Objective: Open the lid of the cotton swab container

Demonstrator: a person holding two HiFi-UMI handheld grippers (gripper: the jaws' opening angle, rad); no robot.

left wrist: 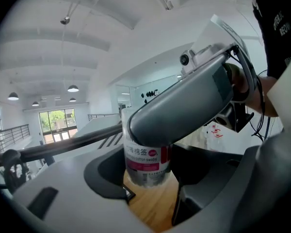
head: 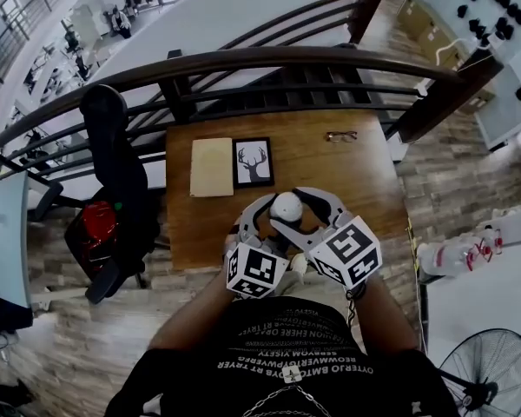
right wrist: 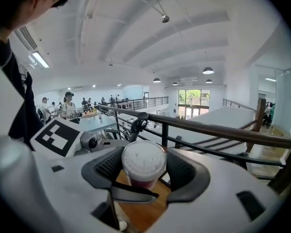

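Observation:
The cotton swab container [head: 286, 207] is a clear tub with a pink-and-white label [left wrist: 147, 161] and a round white lid [right wrist: 144, 160]. It is upright over the near edge of the wooden table [head: 365, 189]. My left gripper [head: 276, 226] is shut on the tub's body, its jaws [left wrist: 150, 181] on either side of the label. My right gripper [head: 293, 207] reaches in from the right at lid height. The lid sits between its two ribbed pads, which stand close on both sides of it [right wrist: 144, 168] without visibly pressing. In the left gripper view, a grey jaw of the right gripper [left wrist: 184, 106] hides the lid.
On the table behind the container lie a tan notebook [head: 211, 167], a framed deer picture [head: 253, 162] and a pair of glasses [head: 340, 135]. A dark railing [head: 243, 63] runs along the table's far side. A black chair with a red bag [head: 100, 228] stands to the left.

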